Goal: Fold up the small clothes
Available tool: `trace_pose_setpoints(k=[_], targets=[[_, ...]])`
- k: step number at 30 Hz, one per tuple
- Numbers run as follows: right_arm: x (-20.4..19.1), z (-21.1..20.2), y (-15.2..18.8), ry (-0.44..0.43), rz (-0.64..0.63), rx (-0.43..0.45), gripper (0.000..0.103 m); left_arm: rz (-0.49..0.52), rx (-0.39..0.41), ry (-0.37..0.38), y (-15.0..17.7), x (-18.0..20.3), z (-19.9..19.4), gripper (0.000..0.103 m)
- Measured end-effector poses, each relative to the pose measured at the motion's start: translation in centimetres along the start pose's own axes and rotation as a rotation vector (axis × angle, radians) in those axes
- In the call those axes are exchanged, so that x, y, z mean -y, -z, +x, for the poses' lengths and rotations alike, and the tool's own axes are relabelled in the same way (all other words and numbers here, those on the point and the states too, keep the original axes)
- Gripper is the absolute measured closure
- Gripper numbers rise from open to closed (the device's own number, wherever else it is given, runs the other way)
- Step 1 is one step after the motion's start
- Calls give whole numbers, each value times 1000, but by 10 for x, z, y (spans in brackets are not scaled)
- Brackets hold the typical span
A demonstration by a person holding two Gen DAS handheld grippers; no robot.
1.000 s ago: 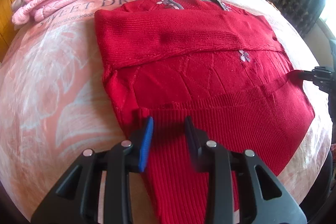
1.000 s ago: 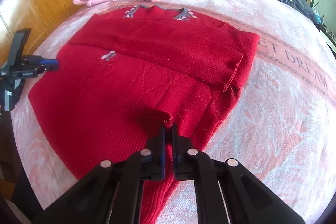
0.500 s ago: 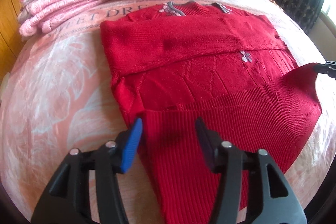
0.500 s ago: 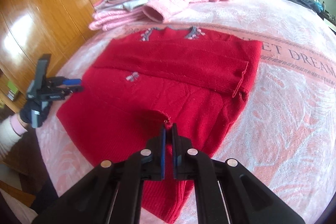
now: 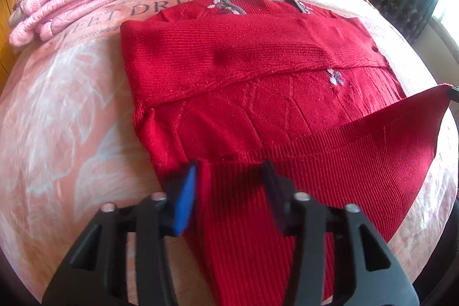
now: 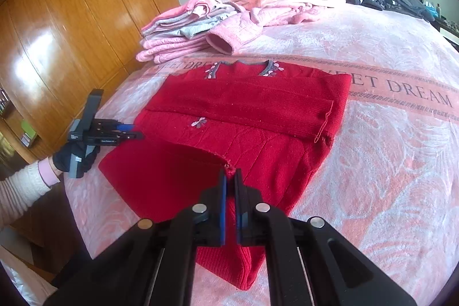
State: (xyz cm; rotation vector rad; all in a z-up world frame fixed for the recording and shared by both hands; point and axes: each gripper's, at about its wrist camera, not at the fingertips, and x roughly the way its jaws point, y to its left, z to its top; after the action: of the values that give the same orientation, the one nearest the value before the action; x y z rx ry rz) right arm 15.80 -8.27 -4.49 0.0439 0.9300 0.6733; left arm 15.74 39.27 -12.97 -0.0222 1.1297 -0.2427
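A red knitted sweater (image 6: 246, 116) lies spread on a pink bedspread (image 6: 387, 162) printed with "SWEET DREAM", filling the middle of both views, its sleeves folded across the chest and its grey-trimmed neckline toward the top of the frame. In the right wrist view, the right gripper (image 6: 231, 176) at lower centre has its jaws closed to a narrow slit, pinching the sweater's ribbed hem corner, which is lifted off the bed. At the left edge of that view a gloved hand (image 6: 71, 159) holds the left gripper (image 6: 134, 132) at the hem's opposite corner. In the left wrist view, its jaws stand wide apart over the ribbed hem (image 5: 287, 162). A stack of folded pink and grey clothes (image 6: 183, 33) sits in the upper left, beyond the sweater.
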Motion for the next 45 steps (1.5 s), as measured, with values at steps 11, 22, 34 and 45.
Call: trace_pose_setpoints(k=[11,22,34,45], targets=[[9,-6,5,0,33,13,98,6,87,-12,7,8,-26,95],[23,-8,-12,34,83,23,99,-98,262,30,-6,9,-81,95],[59,10,-88,98,139,54,99,-121,368,-27,-97,2,-81,95],[130,93,-180,235,267,-5,100,-168,341,-136,-197,-19,-18,95]])
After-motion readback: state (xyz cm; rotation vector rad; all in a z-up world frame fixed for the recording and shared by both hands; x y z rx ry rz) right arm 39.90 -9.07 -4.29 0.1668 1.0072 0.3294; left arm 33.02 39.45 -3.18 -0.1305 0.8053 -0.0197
